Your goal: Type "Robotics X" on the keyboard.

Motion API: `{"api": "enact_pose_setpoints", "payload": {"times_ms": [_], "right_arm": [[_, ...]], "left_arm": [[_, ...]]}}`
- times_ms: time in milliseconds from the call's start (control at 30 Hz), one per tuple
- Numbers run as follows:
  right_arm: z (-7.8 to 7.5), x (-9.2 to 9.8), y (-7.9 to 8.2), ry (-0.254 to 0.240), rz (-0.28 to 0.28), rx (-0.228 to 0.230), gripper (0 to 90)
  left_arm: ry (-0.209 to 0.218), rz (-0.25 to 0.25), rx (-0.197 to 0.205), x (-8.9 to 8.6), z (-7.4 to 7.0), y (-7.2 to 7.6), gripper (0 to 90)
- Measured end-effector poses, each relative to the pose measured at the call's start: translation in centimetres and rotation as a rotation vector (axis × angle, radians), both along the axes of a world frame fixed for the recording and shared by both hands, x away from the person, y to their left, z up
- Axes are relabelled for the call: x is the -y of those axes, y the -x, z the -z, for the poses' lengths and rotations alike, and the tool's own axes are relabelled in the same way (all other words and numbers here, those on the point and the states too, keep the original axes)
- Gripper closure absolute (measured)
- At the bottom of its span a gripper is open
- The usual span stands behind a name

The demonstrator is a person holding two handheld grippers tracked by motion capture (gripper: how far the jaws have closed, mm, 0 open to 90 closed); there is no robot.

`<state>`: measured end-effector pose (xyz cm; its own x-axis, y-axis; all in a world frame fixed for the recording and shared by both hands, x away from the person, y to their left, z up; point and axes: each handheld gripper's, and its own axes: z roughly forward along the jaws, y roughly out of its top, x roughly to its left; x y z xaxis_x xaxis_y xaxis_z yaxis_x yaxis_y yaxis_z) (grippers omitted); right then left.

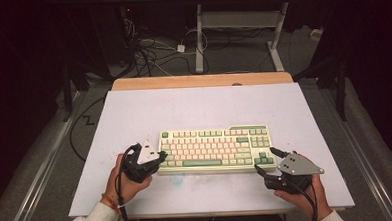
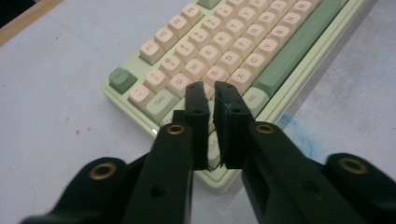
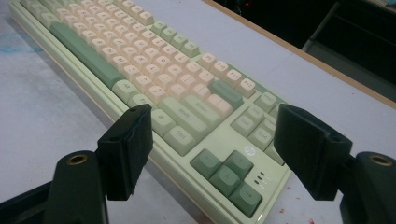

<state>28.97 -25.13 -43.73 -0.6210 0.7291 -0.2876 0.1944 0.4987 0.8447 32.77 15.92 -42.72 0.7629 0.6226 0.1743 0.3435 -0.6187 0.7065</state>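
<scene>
Matte white tabletop [image 1: 134,113], glossy blocky keyboard [image 1: 213,149]

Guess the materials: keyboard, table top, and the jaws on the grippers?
Keyboard: looks like moulded plastic, pale green case with cream and green keycaps, smooth with a soft sheen. Table top: a matt white sheet, stained blue and red in places, over a wood-look board showing at the far edge. Jaws: matt black plastic, possibly printed, with brass-coloured fittings.

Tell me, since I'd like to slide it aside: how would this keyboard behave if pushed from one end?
The keyboard is long, flat and looks like rigid plastic, so it would probably move as one stiff piece, not flex. Pushed at one end only, it may swivel on the smooth table rather than travel straight. Lying so low, it seems unlikely to tip.
</scene>
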Motion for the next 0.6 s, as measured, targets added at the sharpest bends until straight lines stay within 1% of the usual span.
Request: {"api": "enact_pose_setpoints", "payload": {"times_ms": [67,167,233,333,400,433,600], "right_arm": [[0.1,0.0,-0.1,-0.005,0.003,-0.004,28.4],[0.3,-0.1,-0.2,0.005,0.000,-0.007,28.4],[0.4,-0.2,-0.2,0.005,-0.004,-0.013,28.4],[0.4,-0.2,-0.2,0.009,-0.011,-0.012,28.4],[0.5,-0.3,-0.2,0.010,-0.006,-0.008,28.7],[0.5,-0.3,-0.2,0.008,-0.006,-0.009,28.7],[0.7,-0.4,-0.3,0.020,-0.011,-0.013,28.7]], "left_arm": [[-0.017,0.017,-0.010,0.9,-0.2,-0.5,87.3],[-0.039,0.043,-0.024,2.3,-0.3,-1.2,87.6],[-0.053,0.051,-0.032,3.1,-0.4,-1.8,87.6],[-0.044,0.054,-0.051,4.2,-0.4,-2.6,87.6],[-0.034,0.059,-0.072,4.8,-0.3,-3.3,87.6],[-0.040,0.051,-0.062,5.1,-0.3,-3.6,87.7],[-0.053,0.044,-0.078,6.7,0.0,-5.2,87.7]]}}
